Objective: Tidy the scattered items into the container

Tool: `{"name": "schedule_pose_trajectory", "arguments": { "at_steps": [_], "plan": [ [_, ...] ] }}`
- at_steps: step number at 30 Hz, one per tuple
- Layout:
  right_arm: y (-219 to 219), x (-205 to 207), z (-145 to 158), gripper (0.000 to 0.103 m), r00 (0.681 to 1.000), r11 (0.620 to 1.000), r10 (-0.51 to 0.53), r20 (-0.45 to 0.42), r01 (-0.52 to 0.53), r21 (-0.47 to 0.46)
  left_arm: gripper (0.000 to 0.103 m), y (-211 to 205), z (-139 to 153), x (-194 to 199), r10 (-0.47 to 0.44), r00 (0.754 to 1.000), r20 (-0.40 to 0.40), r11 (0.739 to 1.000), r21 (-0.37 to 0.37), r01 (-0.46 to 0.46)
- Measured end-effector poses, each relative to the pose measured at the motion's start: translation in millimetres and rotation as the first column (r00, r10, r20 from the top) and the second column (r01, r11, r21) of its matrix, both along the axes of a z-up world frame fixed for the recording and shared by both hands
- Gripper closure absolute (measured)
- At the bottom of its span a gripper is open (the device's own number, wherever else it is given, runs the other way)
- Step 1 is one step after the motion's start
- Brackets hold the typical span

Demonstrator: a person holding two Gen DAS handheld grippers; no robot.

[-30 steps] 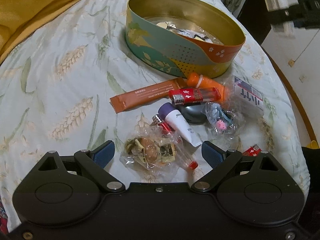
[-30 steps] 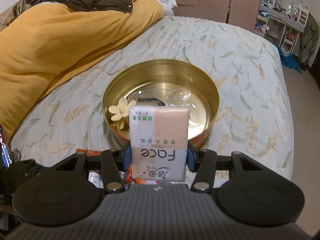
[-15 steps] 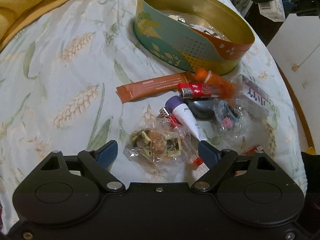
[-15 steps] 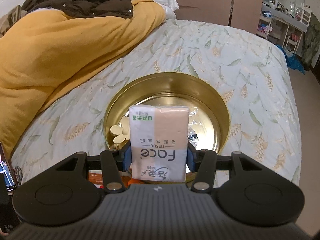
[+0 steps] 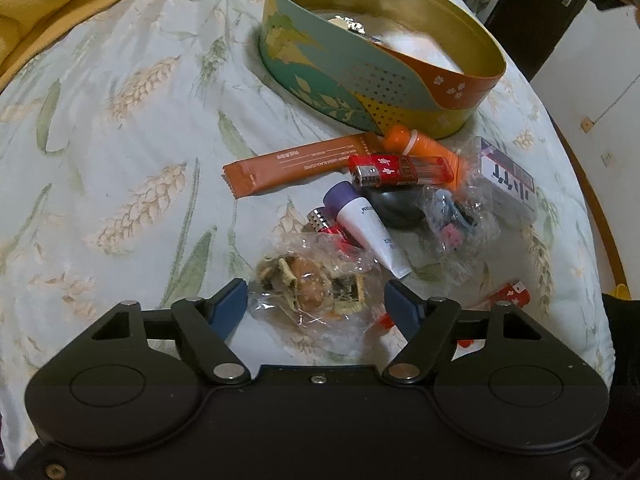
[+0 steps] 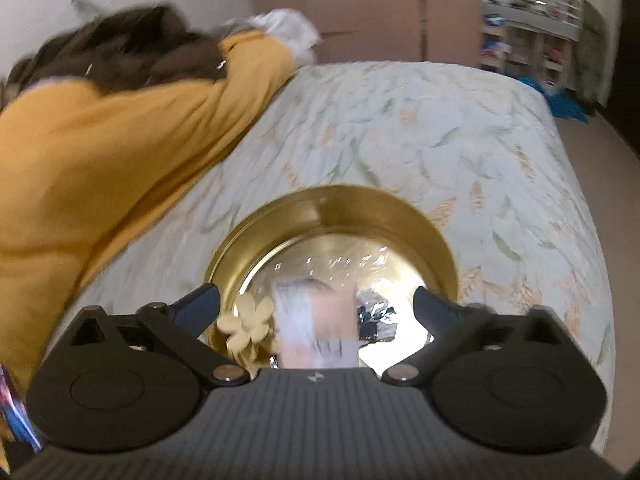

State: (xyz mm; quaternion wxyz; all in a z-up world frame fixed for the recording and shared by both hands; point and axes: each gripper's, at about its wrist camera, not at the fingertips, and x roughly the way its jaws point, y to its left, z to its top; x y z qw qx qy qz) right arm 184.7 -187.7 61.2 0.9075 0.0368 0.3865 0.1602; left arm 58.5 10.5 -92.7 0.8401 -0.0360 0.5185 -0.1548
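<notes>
The oval tin (image 5: 384, 76) is sitting on the leaf-printed bedspread (image 5: 120, 120), its gold inside showing in both views, and a blurred tissue pack (image 6: 316, 324) is lying loose within it, clear of both pads. Beside that pack a cream flower clip (image 6: 244, 324) is resting against the tin's (image 6: 332, 216) near wall, with crinkled clear wrap glinting on the floor of the tin. The right gripper (image 6: 316, 308) is hanging over the tin with its jaws opening wide, gripping nothing. In front of the tin the scattered items are lying in a heap: an orange coffee sachet (image 5: 296, 164), an orange tube (image 5: 420, 148), a red lighter (image 5: 396, 168) across it, a white tube with a purple cap (image 5: 368, 228), a dark rounded thing (image 5: 396, 208) behind that, a clear bag with a small blue and pink toy (image 5: 452, 224), and a striped packet (image 5: 508, 176) at the far side. The left gripper (image 5: 314, 306) is pointing down over the nearest item, a clear bag of brownish bits (image 5: 316, 284); its jaws are closing with that bag lying between the blue pads, which are not yet pressing on it. A yellow blanket (image 6: 100, 168) is heaped along the far side of the bed.
</notes>
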Motion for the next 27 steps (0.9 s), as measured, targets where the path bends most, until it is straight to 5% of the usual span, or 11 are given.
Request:
{"name": "schedule_pose_trajectory", "arguments": {
  "at_steps": [8, 27],
  "plan": [
    [-18, -24, -10, 0.000, 0.999, 0.999, 0.032, -0.029, -0.032, -0.019, 0.036, 0, 0, 0, 0.004, 1.000, -0.002, 1.000, 0.005, -0.004],
    [-30, -76, -32, 0.000, 0.997, 0.998, 0.037, -0.063, -0.040, -0.051, 0.076, 5, 9, -7, 0.031, 1.000, 0.002, 0.999, -0.037, -0.031]
  ]
}}
